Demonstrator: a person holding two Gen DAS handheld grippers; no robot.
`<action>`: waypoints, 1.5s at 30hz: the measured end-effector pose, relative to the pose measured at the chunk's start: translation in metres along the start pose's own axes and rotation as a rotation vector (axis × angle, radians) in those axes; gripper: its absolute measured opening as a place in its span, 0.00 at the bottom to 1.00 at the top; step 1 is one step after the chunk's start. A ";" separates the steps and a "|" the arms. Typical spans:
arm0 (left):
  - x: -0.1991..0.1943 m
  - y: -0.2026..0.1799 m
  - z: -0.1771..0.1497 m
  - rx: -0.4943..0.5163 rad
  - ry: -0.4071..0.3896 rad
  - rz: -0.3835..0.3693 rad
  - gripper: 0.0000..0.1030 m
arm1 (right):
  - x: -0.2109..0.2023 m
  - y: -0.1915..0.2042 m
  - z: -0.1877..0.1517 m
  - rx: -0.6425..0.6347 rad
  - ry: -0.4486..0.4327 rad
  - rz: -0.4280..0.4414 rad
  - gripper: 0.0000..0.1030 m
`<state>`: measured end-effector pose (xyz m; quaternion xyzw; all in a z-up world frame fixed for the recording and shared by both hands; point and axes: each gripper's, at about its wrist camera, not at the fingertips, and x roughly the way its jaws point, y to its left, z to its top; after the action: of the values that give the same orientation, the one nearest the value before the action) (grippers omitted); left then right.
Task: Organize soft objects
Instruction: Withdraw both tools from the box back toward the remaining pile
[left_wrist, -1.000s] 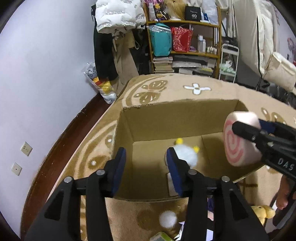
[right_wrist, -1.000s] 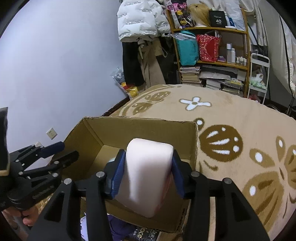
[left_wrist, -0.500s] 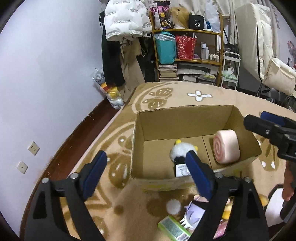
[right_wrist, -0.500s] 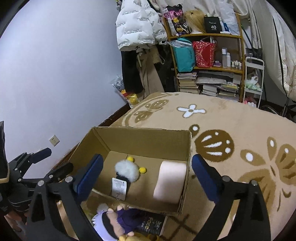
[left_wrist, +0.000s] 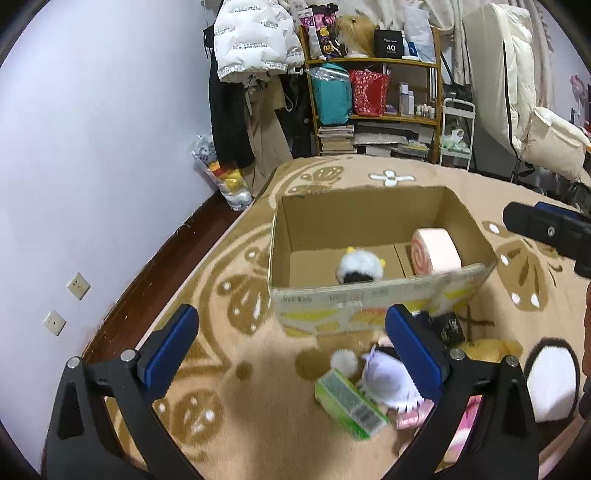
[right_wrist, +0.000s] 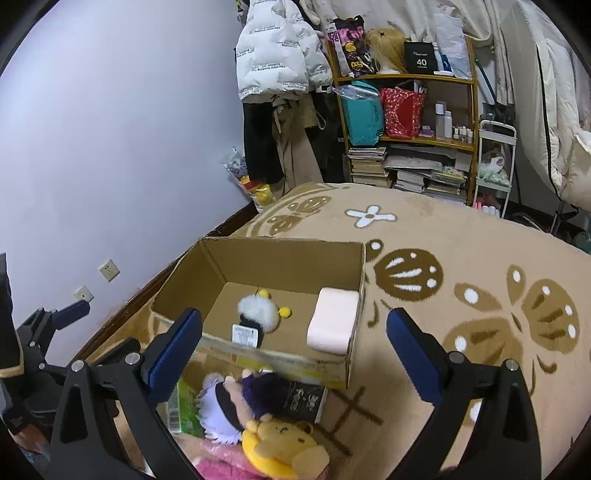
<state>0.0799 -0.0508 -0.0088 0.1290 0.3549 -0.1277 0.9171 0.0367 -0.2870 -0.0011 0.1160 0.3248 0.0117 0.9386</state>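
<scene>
An open cardboard box (left_wrist: 354, 302) (right_wrist: 280, 251) stands on the rug. Inside lie a pink swirl-roll cushion (left_wrist: 436, 251) (right_wrist: 334, 319) at the right end and a white fluffy plush with yellow horns (left_wrist: 360, 266) (right_wrist: 258, 308). In front of the box lie a purple-and-white doll (left_wrist: 388, 380) (right_wrist: 229, 400), a yellow bear plush (right_wrist: 284, 446) and a white pompom (left_wrist: 343, 360). My left gripper (left_wrist: 291, 354) is open and empty, held back from the box. My right gripper (right_wrist: 295, 350) is open and empty above the box's near wall.
A green packet (left_wrist: 349, 404) and a dark book (right_wrist: 303, 400) lie among the toys. A black-and-white round cushion (left_wrist: 552, 384) lies at the right. A shelf (right_wrist: 410, 129), hung coats (left_wrist: 255, 74) and a white wall with sockets (left_wrist: 66, 302) stand behind the patterned rug (right_wrist: 480, 295).
My right gripper opened and let the pink cushion drop into the box. Both grippers opened wide and pulled back and up from the box.
</scene>
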 end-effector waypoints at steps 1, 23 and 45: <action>-0.001 0.000 -0.003 -0.002 0.005 -0.002 0.98 | -0.002 0.001 -0.002 0.004 0.003 0.003 1.00; 0.004 -0.003 -0.044 -0.032 0.152 -0.033 0.97 | 0.003 0.004 -0.061 0.052 0.138 -0.008 1.00; 0.044 -0.009 -0.046 -0.006 0.269 -0.064 0.97 | 0.048 -0.002 -0.083 0.094 0.262 0.004 1.00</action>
<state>0.0796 -0.0508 -0.0728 0.1307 0.4789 -0.1373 0.8571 0.0231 -0.2667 -0.0941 0.1580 0.4444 0.0132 0.8817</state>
